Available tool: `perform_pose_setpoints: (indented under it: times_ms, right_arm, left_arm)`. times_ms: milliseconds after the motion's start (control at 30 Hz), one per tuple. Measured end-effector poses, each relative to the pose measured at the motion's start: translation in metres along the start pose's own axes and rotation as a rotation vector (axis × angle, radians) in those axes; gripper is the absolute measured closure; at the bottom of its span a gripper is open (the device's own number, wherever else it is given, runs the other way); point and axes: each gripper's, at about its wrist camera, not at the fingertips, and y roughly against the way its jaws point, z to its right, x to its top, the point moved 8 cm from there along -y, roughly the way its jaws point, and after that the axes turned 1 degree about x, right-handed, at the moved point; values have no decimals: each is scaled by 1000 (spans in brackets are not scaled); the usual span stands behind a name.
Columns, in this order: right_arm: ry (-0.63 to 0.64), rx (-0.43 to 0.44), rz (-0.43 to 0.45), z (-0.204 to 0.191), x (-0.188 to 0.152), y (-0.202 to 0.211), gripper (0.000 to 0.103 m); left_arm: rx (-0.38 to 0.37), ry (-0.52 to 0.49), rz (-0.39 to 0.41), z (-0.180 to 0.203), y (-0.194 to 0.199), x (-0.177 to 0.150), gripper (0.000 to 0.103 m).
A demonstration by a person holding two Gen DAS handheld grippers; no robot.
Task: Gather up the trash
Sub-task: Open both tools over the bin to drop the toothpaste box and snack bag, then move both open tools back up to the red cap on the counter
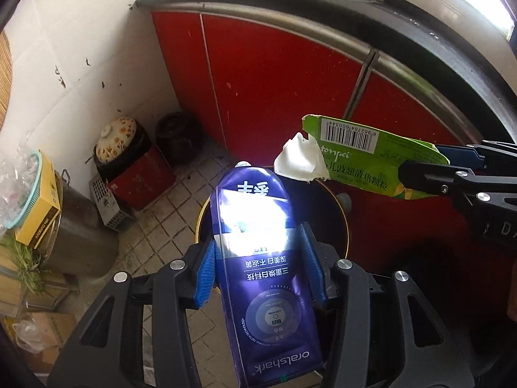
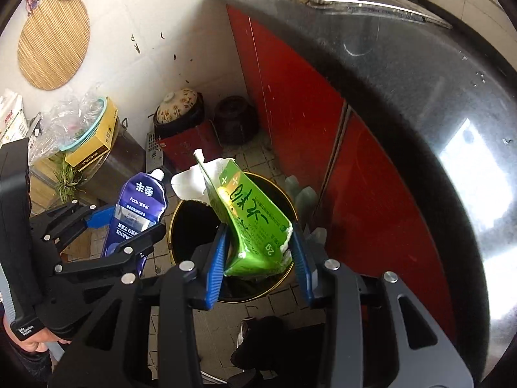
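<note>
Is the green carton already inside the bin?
No, the green carton is clamped in the right tool, held above the open bin on the floor.

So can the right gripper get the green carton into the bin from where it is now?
Probably yes: the right gripper holds the green carton right over the open bin, with nothing in between.

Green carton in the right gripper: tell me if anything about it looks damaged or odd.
The green carton is crushed and torn open at the top, with its white inner lining ripped and sticking out. The right gripper holds it tilted above the dark bin.
</note>
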Motion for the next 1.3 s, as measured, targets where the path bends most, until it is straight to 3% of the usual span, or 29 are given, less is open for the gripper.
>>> perform_pose_setpoints:
  times_ms: [200,267,300,367,600,833,933,1067,1167,1300]
  right_arm:
    - [-10,2,-39,-3,1,-26,60]
    - [-19,12,-49,-6,5,-32,50]
    - [-20,15,-53,-7,6,-32,35]
    - [-20,17,-36,-5,8,-30,30]
    - [-9,11,14,0,6,1,28]
    - [-40,0,131,20,0,68,27]
    - [-67,-42,206,42,-9,116,26]
    - [-129,-161,341,96,-41,202,22]
    - [-228,-256,398,143,-77,257,19]
    - [-395,-430,441,213,-150,327,18]
  left_arm:
    - [-16,10,-26,-7,-25,-4,56]
    - [-17,2,-26,-7,-29,-3,55]
    - [-14,-2,-18,-7,-30,-2,52]
    - [-6,-5,-4,-9,-29,0,17]
    - [4,9,23,-9,-18,7,15]
    - [-24,-24,92,21,26,25,15]
    - [-53,-46,144,46,58,40,14]
    - [-163,-114,235,109,109,67,10]
    - [-239,-228,280,177,141,78,9]
    - [-368,-375,316,277,174,74,7]
